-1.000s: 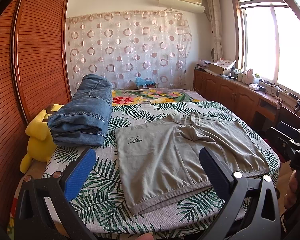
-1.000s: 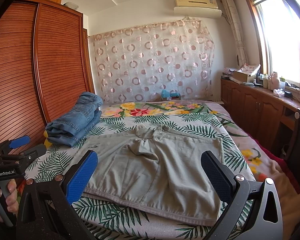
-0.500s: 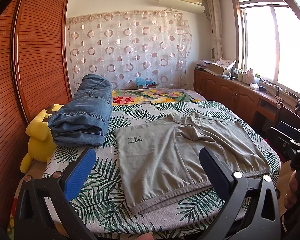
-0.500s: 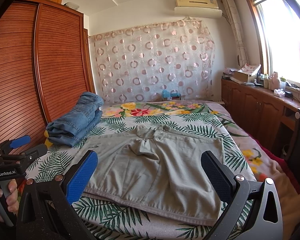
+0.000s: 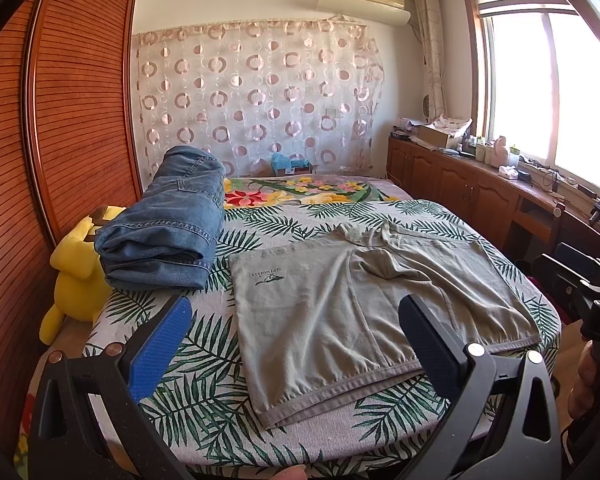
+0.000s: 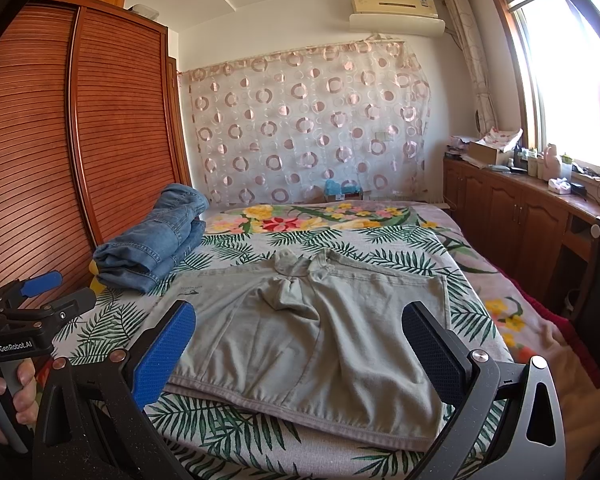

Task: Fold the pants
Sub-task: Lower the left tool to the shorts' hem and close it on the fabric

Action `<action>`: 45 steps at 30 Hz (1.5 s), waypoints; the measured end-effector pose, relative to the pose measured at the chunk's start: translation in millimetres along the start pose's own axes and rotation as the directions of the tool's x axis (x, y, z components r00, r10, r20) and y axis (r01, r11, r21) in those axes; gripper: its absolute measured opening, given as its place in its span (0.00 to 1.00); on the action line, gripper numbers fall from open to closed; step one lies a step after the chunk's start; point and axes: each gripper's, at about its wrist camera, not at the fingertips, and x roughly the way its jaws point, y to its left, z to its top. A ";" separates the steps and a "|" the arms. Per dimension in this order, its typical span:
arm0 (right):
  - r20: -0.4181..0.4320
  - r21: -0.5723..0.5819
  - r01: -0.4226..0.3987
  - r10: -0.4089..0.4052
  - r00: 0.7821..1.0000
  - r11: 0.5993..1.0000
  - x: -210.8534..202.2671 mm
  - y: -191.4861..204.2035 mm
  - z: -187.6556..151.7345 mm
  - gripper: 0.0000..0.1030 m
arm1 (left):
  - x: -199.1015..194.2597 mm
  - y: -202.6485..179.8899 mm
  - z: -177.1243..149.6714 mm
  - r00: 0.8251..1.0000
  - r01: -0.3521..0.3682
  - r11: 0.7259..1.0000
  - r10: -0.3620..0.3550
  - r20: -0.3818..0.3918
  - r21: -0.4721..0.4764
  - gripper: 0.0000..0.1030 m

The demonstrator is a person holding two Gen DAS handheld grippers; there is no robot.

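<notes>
The grey-green pants (image 5: 364, 312) lie flat on the bed (image 5: 204, 364), spread on the palm-leaf sheet with the waistband along the near edge and the crotch bunched into a small ridge toward the far side; a small printed logo shows near their left corner. The left gripper (image 5: 296, 344) hovers above the near end of the bed with its jaws spread wide and nothing between them, its 2 blue-padded fingers (image 5: 160, 348) framing the left half of the pants without touching the cloth. The right gripper (image 6: 300, 344) hangs likewise over the near hem, jaws wide apart and holding nothing, the pants lying between and beyond its fingers. In the right wrist view the left gripper appears at the far left edge, gripped by the person's left hand (image 6: 4, 396). A pair of folded blue jeans (image 5: 168, 224) rests at the left side of the bed, just beside the pants but apart from them, and a yellow plush toy (image 5: 76, 276) sits wedged between the bed and the wooden wardrobe (image 5: 60, 120).
</notes>
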 end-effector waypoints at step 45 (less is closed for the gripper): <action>-0.298 -0.075 0.072 -0.091 0.950 0.995 35.6 -15.6 -21.0 1.00 | 46.4 65.5 -73.8 0.955 0.085 0.991 -0.109 -0.276 -0.099 0.67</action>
